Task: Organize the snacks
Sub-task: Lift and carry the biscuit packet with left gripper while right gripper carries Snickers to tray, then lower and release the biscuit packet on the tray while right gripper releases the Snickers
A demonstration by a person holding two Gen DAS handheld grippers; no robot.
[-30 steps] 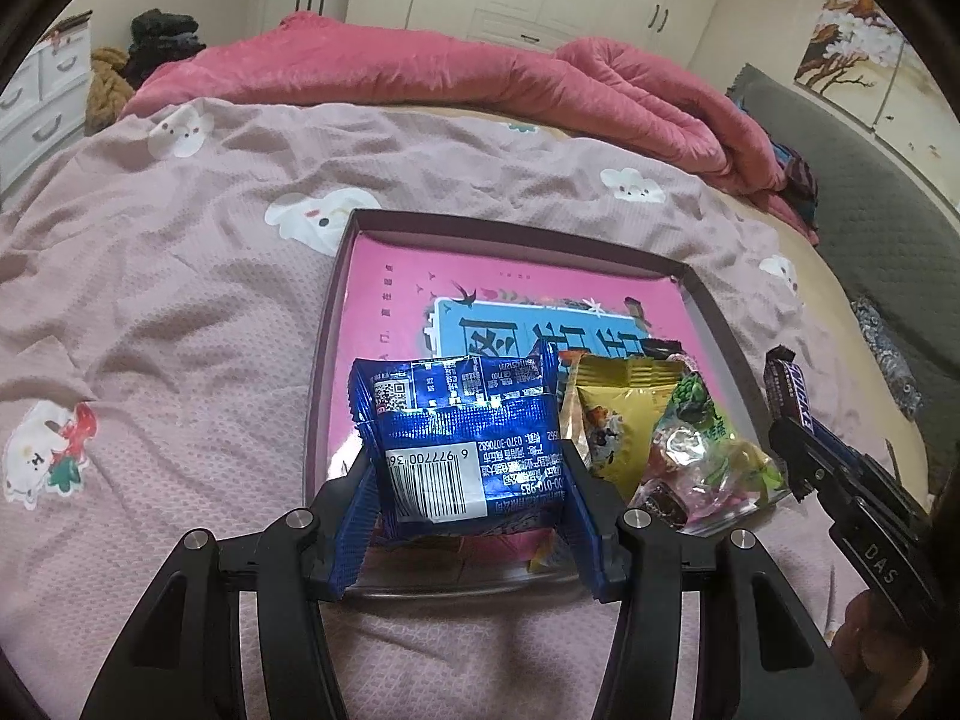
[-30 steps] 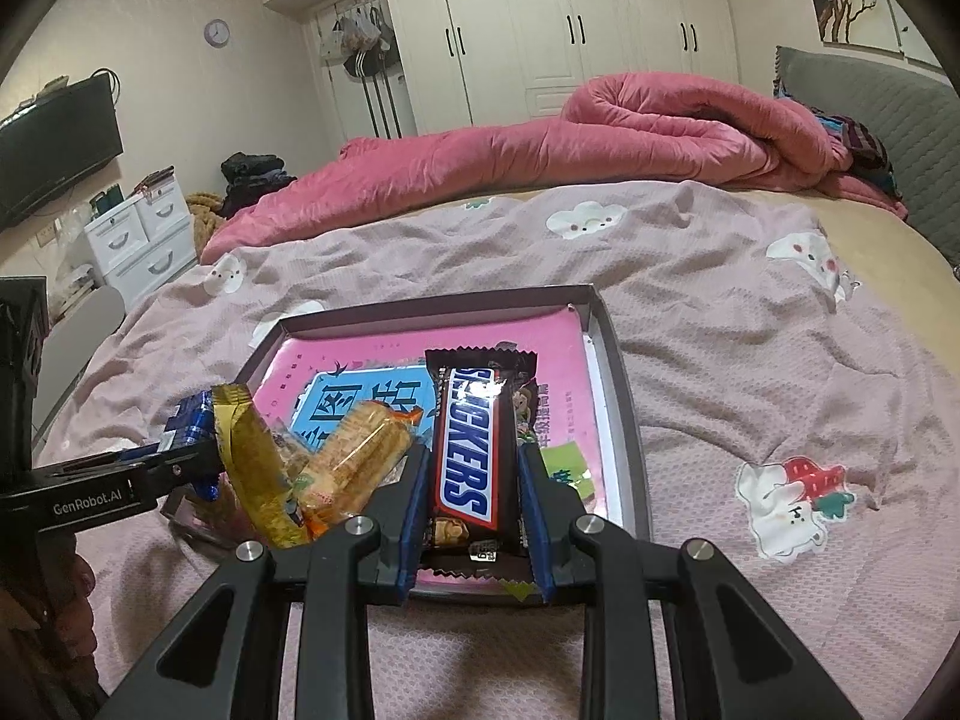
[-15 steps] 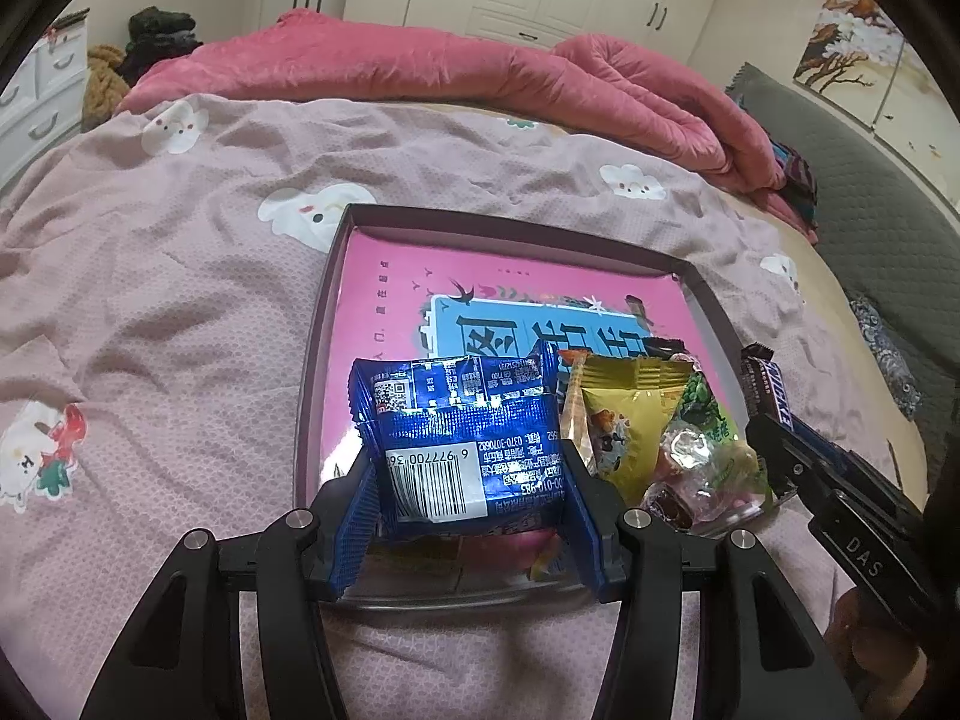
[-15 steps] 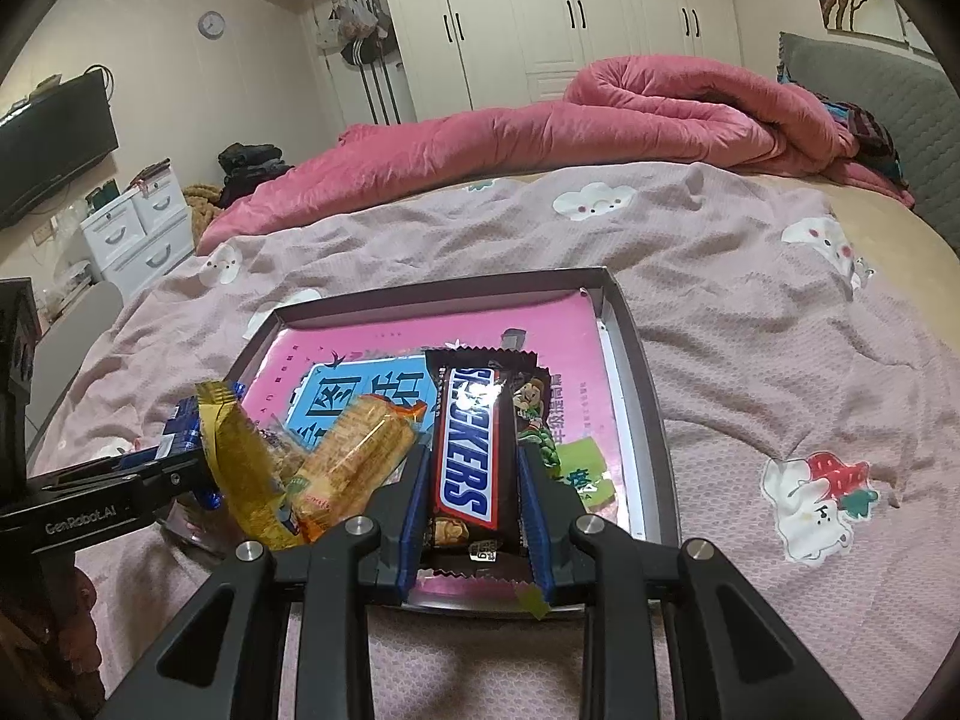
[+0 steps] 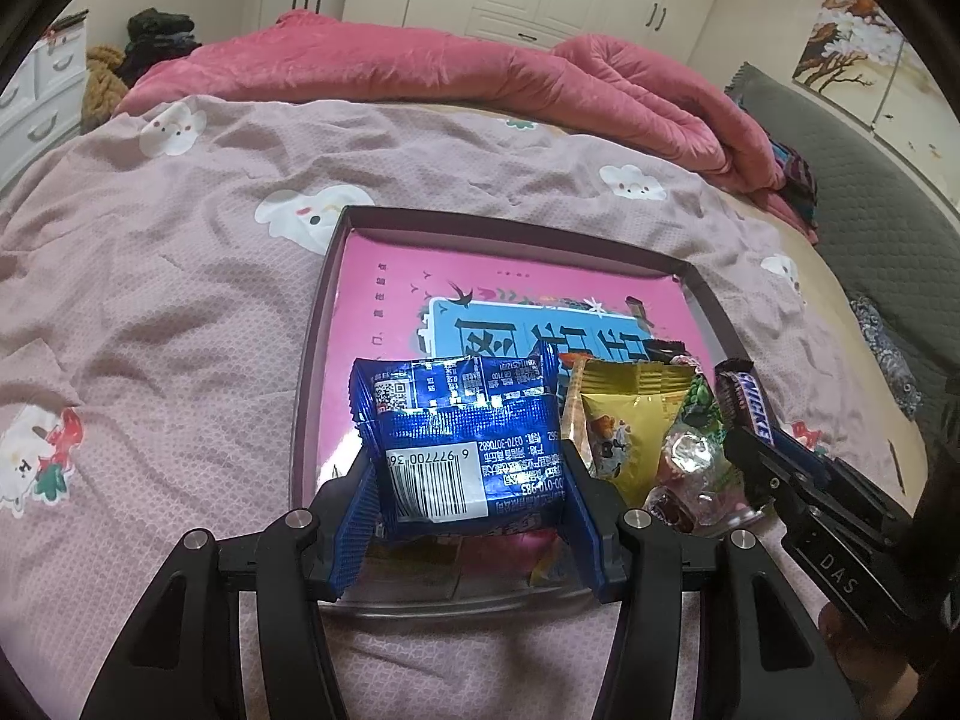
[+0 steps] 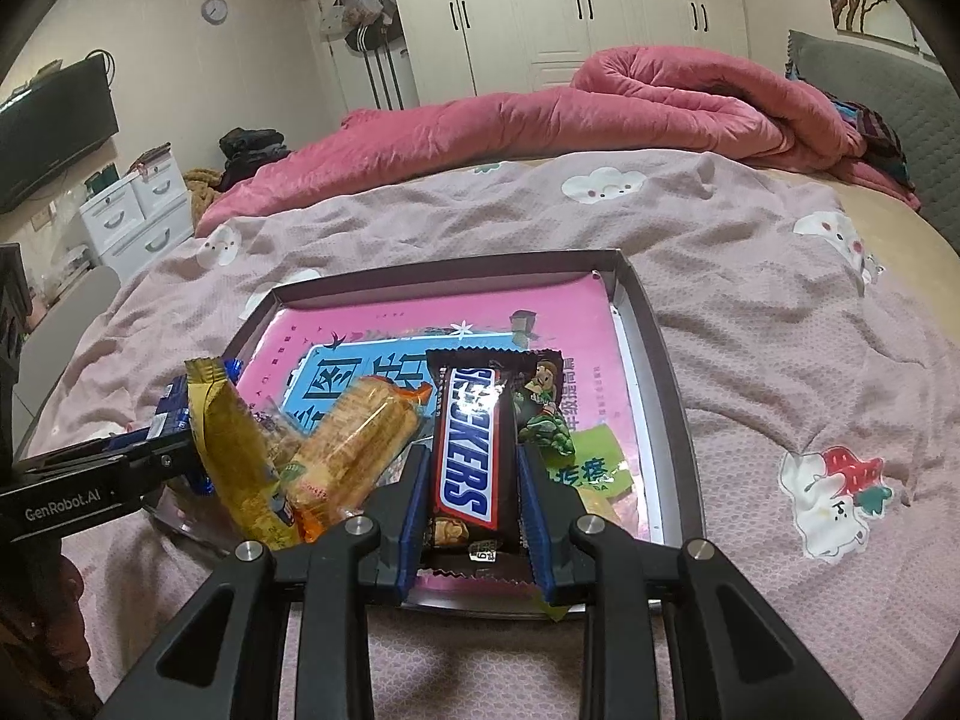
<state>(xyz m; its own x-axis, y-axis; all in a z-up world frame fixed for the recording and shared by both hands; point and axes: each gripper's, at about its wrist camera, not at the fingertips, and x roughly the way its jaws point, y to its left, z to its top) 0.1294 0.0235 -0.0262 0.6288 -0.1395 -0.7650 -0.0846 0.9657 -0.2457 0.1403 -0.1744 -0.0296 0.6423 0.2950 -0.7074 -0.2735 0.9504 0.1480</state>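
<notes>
My left gripper (image 5: 468, 516) is shut on a blue snack packet (image 5: 462, 426) and holds it over the near edge of a dark-rimmed tray (image 5: 318, 324) with a pink floor. My right gripper (image 6: 474, 516) is shut on a Snickers bar (image 6: 474, 438) over the tray's (image 6: 654, 330) near right part. The bar also shows in the left wrist view (image 5: 747, 399). A yellow packet (image 5: 630, 420), a clear candy bag (image 5: 696, 468) and an orange biscuit pack (image 6: 360, 438) lie in the tray's near part.
The tray lies on a bed with a mauve printed sheet (image 5: 150, 300). A rolled pink duvet (image 6: 600, 114) lies at the far side. White wardrobes (image 6: 600, 12), drawers (image 6: 138, 210) and a TV (image 6: 48, 132) stand beyond.
Both grippers have moved forward over the tray with their snacks. The Snickers bar has come closer to the snack pile in the left wrist view.
</notes>
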